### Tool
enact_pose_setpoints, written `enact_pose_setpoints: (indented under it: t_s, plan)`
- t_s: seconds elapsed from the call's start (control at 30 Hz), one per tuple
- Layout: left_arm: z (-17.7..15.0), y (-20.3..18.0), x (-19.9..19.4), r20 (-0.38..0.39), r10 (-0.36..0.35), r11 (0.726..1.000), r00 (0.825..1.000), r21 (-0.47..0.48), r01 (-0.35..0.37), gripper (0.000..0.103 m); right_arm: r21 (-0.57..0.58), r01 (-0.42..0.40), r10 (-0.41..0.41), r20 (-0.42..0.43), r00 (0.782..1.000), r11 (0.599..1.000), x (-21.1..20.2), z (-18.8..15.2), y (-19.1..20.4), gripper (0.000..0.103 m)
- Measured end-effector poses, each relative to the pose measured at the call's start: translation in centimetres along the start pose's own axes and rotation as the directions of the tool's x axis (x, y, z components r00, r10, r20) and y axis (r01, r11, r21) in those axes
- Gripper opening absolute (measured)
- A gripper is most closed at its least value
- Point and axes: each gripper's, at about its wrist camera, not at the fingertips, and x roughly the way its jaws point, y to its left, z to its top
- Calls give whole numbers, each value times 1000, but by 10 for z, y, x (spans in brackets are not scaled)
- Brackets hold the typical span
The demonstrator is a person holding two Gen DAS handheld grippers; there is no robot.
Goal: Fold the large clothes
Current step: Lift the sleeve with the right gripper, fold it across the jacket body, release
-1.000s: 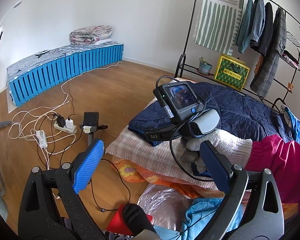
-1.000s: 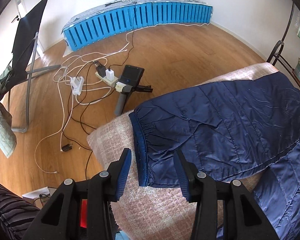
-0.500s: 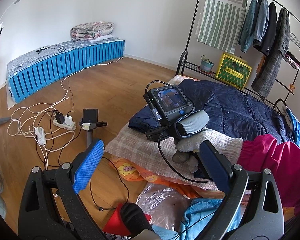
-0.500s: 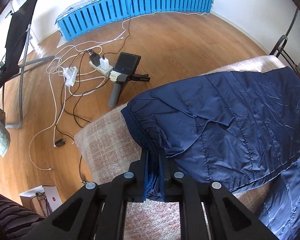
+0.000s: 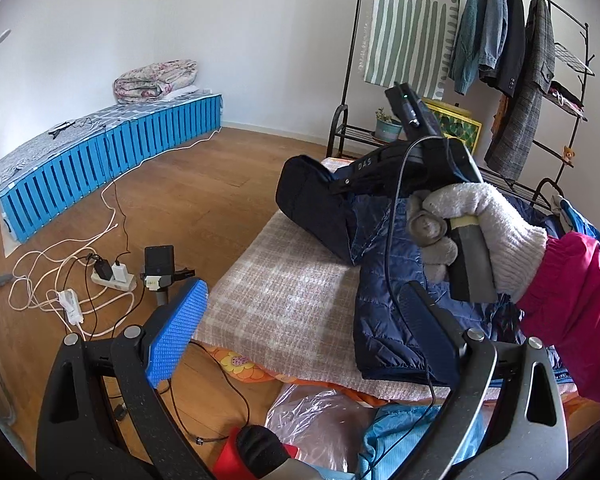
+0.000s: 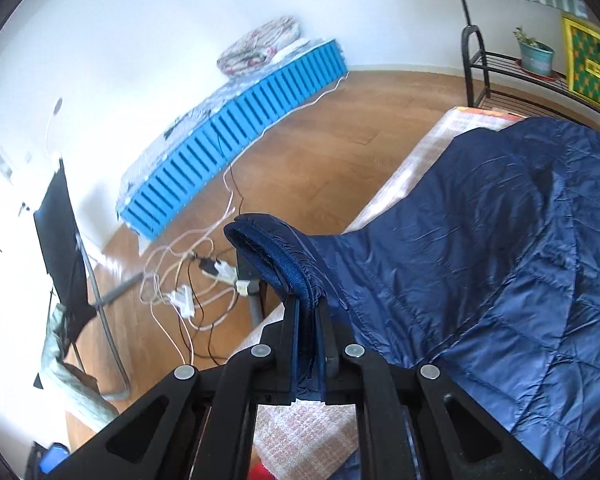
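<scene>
As your right gripper (image 6: 308, 344) clamped the navy jacket's cuff (image 6: 276, 252), you lifted that sleeve clear of the checked blanket (image 5: 284, 292), off toward the jacket's body; the sleeve fold had begun. Your left gripper (image 5: 300, 320) hung spread, empty.

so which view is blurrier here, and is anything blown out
Right wrist view: motion-smeared at the left, the wall blown out white, while the tongs clamping the navy jacket look sharp. Left wrist view: crisp and evenly lit, the clothes rack bowed by the fisheye.
</scene>
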Motion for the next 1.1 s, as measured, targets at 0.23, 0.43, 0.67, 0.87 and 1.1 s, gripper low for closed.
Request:
enact_pose_setpoints:
  t_s: [0.23,0.43,0.67,0.87,1.1]
  plan:
    - [11,-47,26,-53,-76,995,996,57,79,99,156,67,-93,165,982,985,-96,9,-85,4]
    - [39,-96,52,-87,-153,977,984,135,164,99,230,200,-246,190,950,952,-151,-9,-161,4]
    - [42,-137,91,-115,-195,968,974,135,210,99,297,345,-404,166,899,890,-189,-28,-243,4]
    - [31,-159,109,-178,-203,957,963,171,234,99,334,426,-503,190,843,841,-214,-32,-286,4]
    - [29,-182,114,-186,-207,949,961,203,243,99,409,517,-621,175,764,752,-230,-44,-345,4]
